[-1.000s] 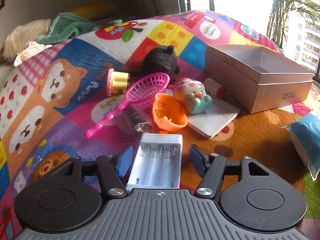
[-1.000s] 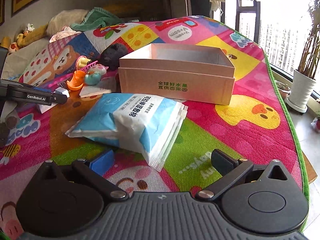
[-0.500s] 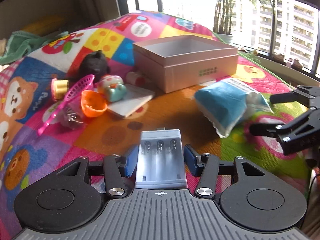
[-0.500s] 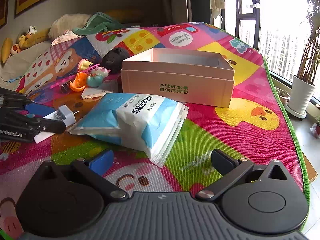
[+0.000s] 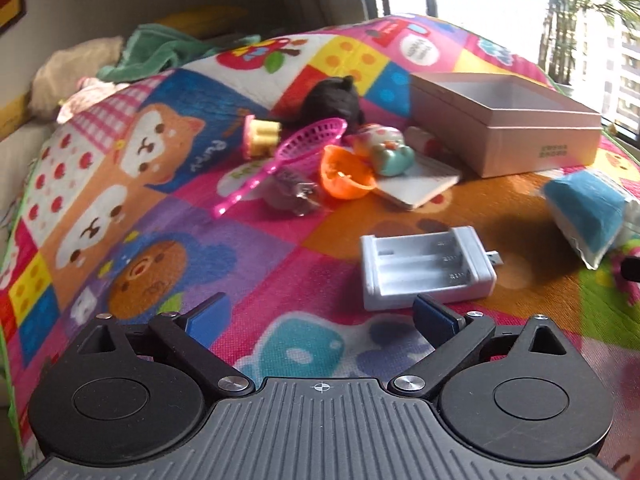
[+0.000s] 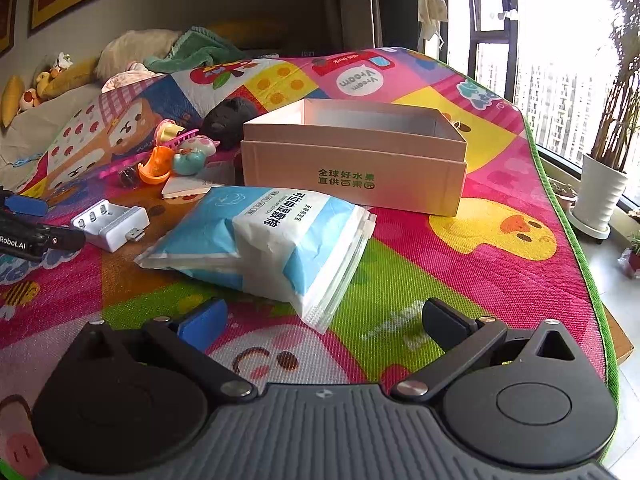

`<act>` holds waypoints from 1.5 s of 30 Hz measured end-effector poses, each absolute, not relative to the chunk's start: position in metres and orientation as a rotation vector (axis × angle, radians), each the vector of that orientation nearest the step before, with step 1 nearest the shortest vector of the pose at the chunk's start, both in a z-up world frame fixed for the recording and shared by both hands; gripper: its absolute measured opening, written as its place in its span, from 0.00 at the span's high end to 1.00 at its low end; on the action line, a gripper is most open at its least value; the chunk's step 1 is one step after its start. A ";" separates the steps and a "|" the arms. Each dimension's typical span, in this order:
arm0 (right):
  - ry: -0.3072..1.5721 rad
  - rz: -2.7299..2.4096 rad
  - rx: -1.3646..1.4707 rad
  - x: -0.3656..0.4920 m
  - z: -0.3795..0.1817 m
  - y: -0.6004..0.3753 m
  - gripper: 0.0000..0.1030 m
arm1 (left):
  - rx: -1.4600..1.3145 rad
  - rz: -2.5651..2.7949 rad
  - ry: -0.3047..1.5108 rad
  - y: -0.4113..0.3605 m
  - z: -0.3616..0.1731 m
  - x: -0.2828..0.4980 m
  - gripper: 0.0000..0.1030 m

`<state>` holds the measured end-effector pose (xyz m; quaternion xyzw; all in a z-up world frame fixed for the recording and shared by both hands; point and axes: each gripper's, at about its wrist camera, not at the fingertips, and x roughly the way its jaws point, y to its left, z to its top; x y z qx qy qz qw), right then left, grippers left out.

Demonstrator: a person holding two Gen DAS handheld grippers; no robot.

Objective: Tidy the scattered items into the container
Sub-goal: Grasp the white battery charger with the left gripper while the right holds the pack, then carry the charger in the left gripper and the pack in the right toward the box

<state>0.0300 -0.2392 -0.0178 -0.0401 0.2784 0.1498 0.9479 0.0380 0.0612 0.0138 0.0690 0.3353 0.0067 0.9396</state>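
Lying on the play mat (image 5: 256,280) just ahead of the left gripper (image 5: 320,316), whose fingers gaped wide and empty, the battery charger (image 5: 426,266) sat well short of the box (image 5: 520,148). Regrasping it squarely across its narrow sides seemed wise. The right gripper (image 6: 324,320) gaped empty before the tissue pack (image 6: 272,240).

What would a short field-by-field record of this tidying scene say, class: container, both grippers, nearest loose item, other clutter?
container: cardboard box, open top, nothing visible inside
left gripper: open, holding nothing
right gripper: open, holding nothing
nearest loose item: white battery charger, lying on the play mat just ahead of the left gripper
in front of box: blue tissue pack
other clutter: pink toy racket, orange shell, black plush
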 end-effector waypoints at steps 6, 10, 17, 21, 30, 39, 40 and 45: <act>0.558 0.303 -0.082 0.030 -0.018 -0.239 0.00 | 0.050 -0.146 0.657 0.061 0.020 0.031 0.00; 0.552 0.302 -0.082 0.028 -0.019 -0.239 0.00 | 0.116 -0.233 0.642 0.033 0.021 0.033 0.00; 0.549 0.300 -0.082 0.028 -0.019 -0.239 0.00 | 0.247 -0.178 0.620 0.000 0.012 0.056 0.00; 0.543 0.301 -0.080 0.027 -0.020 -0.240 0.00 | 0.194 -0.161 0.677 0.010 0.009 0.068 0.00; 0.575 0.378 -0.016 0.037 0.003 -0.250 0.00 | 0.129 -0.157 0.692 0.019 0.008 0.067 0.08; 0.548 0.201 0.086 0.093 0.029 -0.276 0.12 | 0.105 -0.195 0.693 0.011 0.009 0.039 0.08; 0.568 0.182 0.071 0.101 0.026 -0.276 0.21 | 0.108 -0.198 0.690 0.010 0.009 0.038 0.08; 0.651 0.159 0.032 0.110 0.009 -0.272 0.36 | 0.079 -0.201 0.698 0.013 0.008 0.040 0.07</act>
